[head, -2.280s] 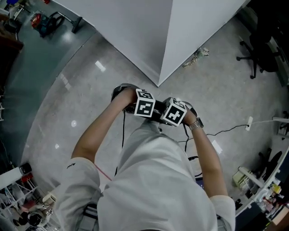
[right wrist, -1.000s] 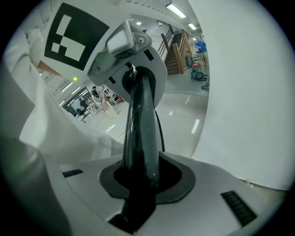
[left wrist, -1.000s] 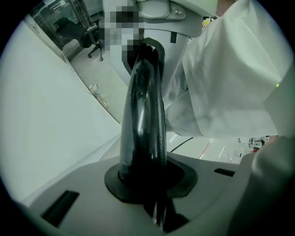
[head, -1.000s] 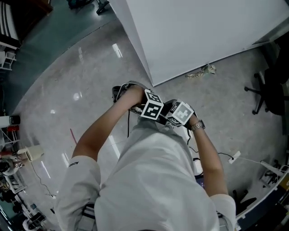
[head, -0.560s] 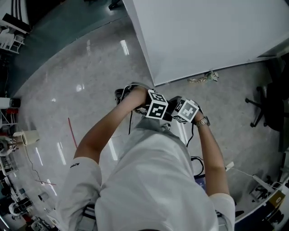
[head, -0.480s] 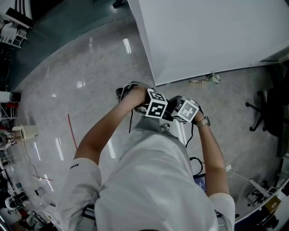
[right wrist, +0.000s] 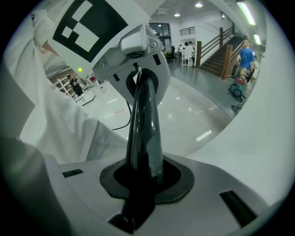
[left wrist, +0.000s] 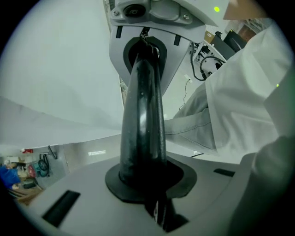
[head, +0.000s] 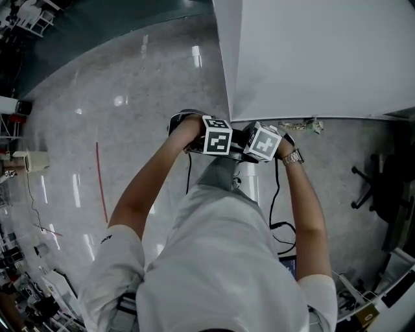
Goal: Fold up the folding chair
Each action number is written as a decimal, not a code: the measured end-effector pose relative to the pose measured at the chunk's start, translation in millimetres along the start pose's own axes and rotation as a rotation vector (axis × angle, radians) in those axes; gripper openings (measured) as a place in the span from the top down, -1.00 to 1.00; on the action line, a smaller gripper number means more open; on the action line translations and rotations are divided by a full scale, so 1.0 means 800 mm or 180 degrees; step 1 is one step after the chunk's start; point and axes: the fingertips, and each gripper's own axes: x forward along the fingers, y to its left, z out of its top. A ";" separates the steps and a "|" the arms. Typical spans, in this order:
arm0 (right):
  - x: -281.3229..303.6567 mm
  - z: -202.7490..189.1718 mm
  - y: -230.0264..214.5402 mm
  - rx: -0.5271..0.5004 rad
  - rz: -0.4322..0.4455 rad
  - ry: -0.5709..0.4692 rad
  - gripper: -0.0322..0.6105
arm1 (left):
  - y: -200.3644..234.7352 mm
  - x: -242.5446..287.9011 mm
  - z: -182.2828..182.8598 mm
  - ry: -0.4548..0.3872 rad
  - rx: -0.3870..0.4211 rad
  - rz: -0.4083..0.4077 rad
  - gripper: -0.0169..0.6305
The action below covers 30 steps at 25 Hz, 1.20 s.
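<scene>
Place: a large open indoor hall, fitted out as a lab-like work area.
Floor: a pale polished floor [head: 130, 97] carried bright glints, and a thin red line [head: 99, 181] ran across it.
Partitions: tall white panels [head: 324, 52] walled off part of the hall.
Furniture: a black swivel office chair [head: 369, 188] stood at the right edge.
Wiring: a black cable [head: 272, 207] trailed over the floor.
Storage: cluttered racks of gear [head: 26, 285] lined the left edge, too small to tell apart.
Far end: the right gripper view showed a staircase [right wrist: 221, 50], ceiling lights [right wrist: 199, 5] and people at tables [right wrist: 186, 48].
</scene>
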 end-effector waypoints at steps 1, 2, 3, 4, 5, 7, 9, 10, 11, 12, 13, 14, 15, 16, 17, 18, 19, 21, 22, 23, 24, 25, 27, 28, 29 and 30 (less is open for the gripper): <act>0.001 0.005 -0.005 -0.0046 -0.0001 0.0022 0.68 | 0.003 0.001 -0.004 -0.0025 -0.0044 -0.0007 0.75; 0.002 0.008 -0.009 -0.0070 -0.0009 0.0050 0.67 | 0.007 0.002 -0.007 -0.0047 -0.0071 -0.0002 0.75; 0.002 0.008 -0.012 -0.0072 -0.0014 0.0084 0.67 | 0.011 0.003 -0.008 -0.0066 -0.0082 0.0010 0.75; 0.002 0.006 -0.015 -0.0055 -0.0008 0.0114 0.67 | 0.014 0.003 -0.007 -0.0078 -0.0082 0.0024 0.75; 0.002 0.001 -0.016 -0.0028 0.0009 0.0131 0.68 | 0.016 0.003 -0.005 -0.0082 -0.0077 0.0036 0.75; 0.002 -0.006 -0.018 0.0002 0.0045 0.0135 0.68 | 0.018 0.001 0.000 -0.0074 -0.0079 0.0042 0.75; 0.000 -0.011 -0.021 -0.0005 0.0091 0.0124 0.68 | 0.019 -0.001 0.005 -0.0068 -0.0107 0.0031 0.75; -0.001 -0.013 -0.022 -0.0029 0.0116 0.0119 0.67 | 0.020 -0.002 0.008 -0.0076 -0.0127 0.0032 0.75; -0.003 -0.014 -0.025 -0.0061 0.0132 0.0117 0.67 | 0.022 -0.003 0.011 -0.0090 -0.0150 0.0040 0.75; -0.004 -0.015 -0.029 -0.0086 0.0141 0.0121 0.67 | 0.025 -0.003 0.012 -0.0104 -0.0171 0.0048 0.75; -0.004 -0.014 -0.035 -0.0092 0.0149 0.0128 0.67 | 0.031 -0.001 0.012 -0.0113 -0.0185 0.0048 0.75; -0.002 -0.010 -0.040 -0.0080 0.0154 0.0138 0.67 | 0.038 0.000 0.008 -0.0116 -0.0190 0.0037 0.75; 0.000 -0.006 -0.046 -0.0059 0.0148 0.0146 0.68 | 0.046 0.002 0.004 -0.0119 -0.0184 0.0022 0.75; 0.001 -0.002 -0.052 -0.0034 0.0129 0.0151 0.68 | 0.054 0.003 0.001 -0.0123 -0.0163 0.0010 0.75; 0.001 0.000 -0.057 -0.0007 0.0105 0.0156 0.68 | 0.061 0.003 -0.001 -0.0127 -0.0129 -0.0001 0.75; 0.000 0.001 -0.061 0.0019 0.0082 0.0161 0.68 | 0.067 0.002 -0.001 -0.0132 -0.0090 -0.0009 0.75; 0.000 0.001 -0.064 0.0042 0.0062 0.0168 0.69 | 0.072 0.002 -0.001 -0.0141 -0.0049 -0.0012 0.75; 0.001 0.000 -0.074 0.0062 0.0018 0.0178 0.69 | 0.082 0.005 -0.001 -0.0166 0.0009 -0.0018 0.75; 0.001 0.000 -0.080 0.0041 -0.0011 0.0178 0.69 | 0.088 0.007 -0.001 -0.0178 0.0021 -0.0030 0.75; 0.001 0.002 -0.085 -0.0006 -0.0044 0.0173 0.69 | 0.093 0.009 -0.001 -0.0190 0.0021 -0.0046 0.75; 0.001 0.005 -0.091 -0.0061 -0.0077 0.0166 0.69 | 0.098 0.011 -0.002 -0.0205 0.0012 -0.0065 0.75; 0.003 0.008 -0.097 -0.0102 -0.0104 0.0161 0.68 | 0.103 0.013 -0.004 -0.0220 -0.0002 -0.0085 0.75; 0.009 0.018 -0.108 -0.0161 -0.0159 0.0166 0.64 | 0.113 0.018 -0.015 -0.0255 -0.0035 -0.0115 0.75; 0.012 0.024 -0.114 -0.0199 -0.0201 0.0172 0.62 | 0.118 0.020 -0.023 -0.0277 -0.0046 -0.0124 0.75; 0.015 0.030 -0.119 -0.0239 -0.0254 0.0177 0.61 | 0.124 0.022 -0.030 -0.0302 -0.0048 -0.0131 0.75; 0.019 0.035 -0.125 -0.0274 -0.0311 0.0180 0.58 | 0.129 0.023 -0.035 -0.0326 -0.0045 -0.0138 0.75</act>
